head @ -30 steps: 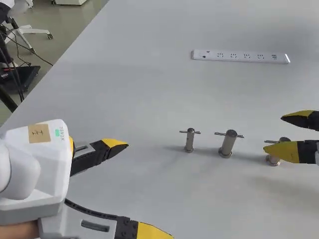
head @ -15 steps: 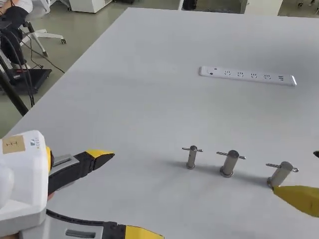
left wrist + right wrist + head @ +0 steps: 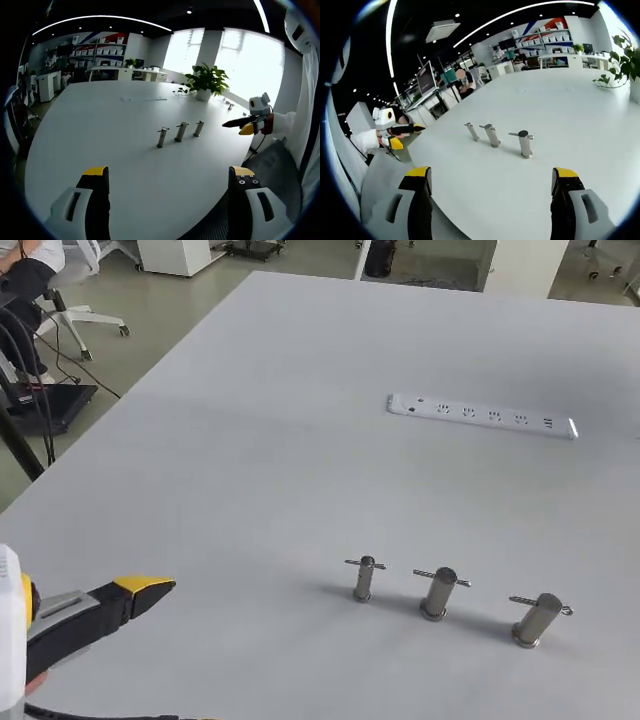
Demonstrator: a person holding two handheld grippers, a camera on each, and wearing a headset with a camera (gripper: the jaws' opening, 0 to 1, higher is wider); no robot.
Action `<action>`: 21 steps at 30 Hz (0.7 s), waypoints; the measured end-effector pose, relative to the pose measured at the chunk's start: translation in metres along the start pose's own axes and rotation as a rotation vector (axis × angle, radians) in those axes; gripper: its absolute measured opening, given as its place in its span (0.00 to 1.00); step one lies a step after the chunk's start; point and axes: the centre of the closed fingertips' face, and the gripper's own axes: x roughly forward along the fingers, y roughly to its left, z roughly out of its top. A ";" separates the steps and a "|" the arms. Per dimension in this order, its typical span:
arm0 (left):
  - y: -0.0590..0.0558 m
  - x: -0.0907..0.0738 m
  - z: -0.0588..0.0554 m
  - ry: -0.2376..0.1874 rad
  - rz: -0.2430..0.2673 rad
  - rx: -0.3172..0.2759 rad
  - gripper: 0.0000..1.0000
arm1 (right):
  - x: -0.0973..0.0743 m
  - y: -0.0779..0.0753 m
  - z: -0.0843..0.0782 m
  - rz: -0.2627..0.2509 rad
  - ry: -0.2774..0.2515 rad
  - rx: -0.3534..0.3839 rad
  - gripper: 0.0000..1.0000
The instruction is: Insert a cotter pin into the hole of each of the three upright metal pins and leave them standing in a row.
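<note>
- Nearest us, the left gripper (image 3: pixel 168 172) has pulled back toward the near left corner of the table (image 3: pixel 250 440). Its black, yellow-tipped jaws stand wide apart with nothing between them.
- The right gripper (image 3: pixel 491 173), which a second ago sat around the rightmost pin, has drawn off past the table's right edge. Its jaws gape just as wide and are also bare.
- We read this retreat as the work being finished, since nothing is left to hold or fit.
- Toward the near right part of the table, the three metal pins (image 3: pixel 436 592) stand upright in a row, well apart from both grippers. They are short, smooth, dull-silver cylinders, and the left one is slimmer.
- Each carries a thin wire cotter pin (image 3: pixel 441 577) crosswise through its top, with the ends sticking out on both sides.
- The table top is flat, matte and pale grey.
- Farther back, toward the far right, a long white plastic power strip (image 3: pixel 480 415) lies flat.
</note>
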 end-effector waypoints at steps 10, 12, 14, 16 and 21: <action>0.006 -0.008 0.000 -0.061 0.064 -0.054 0.99 | -0.004 -0.008 -0.014 -0.044 0.075 -0.023 0.98; 0.008 -0.009 -0.004 -0.042 0.072 -0.059 0.99 | -0.005 -0.011 -0.012 -0.054 0.066 -0.025 0.98; 0.010 -0.009 -0.004 -0.041 0.079 -0.050 0.99 | -0.006 -0.011 -0.009 -0.063 0.049 -0.030 0.98; 0.009 -0.009 -0.006 -0.033 0.070 -0.058 0.99 | -0.007 -0.011 -0.009 -0.071 0.047 -0.031 0.98; 0.007 -0.007 -0.007 -0.014 0.059 -0.039 0.99 | -0.013 -0.013 -0.013 -0.099 0.056 -0.027 0.98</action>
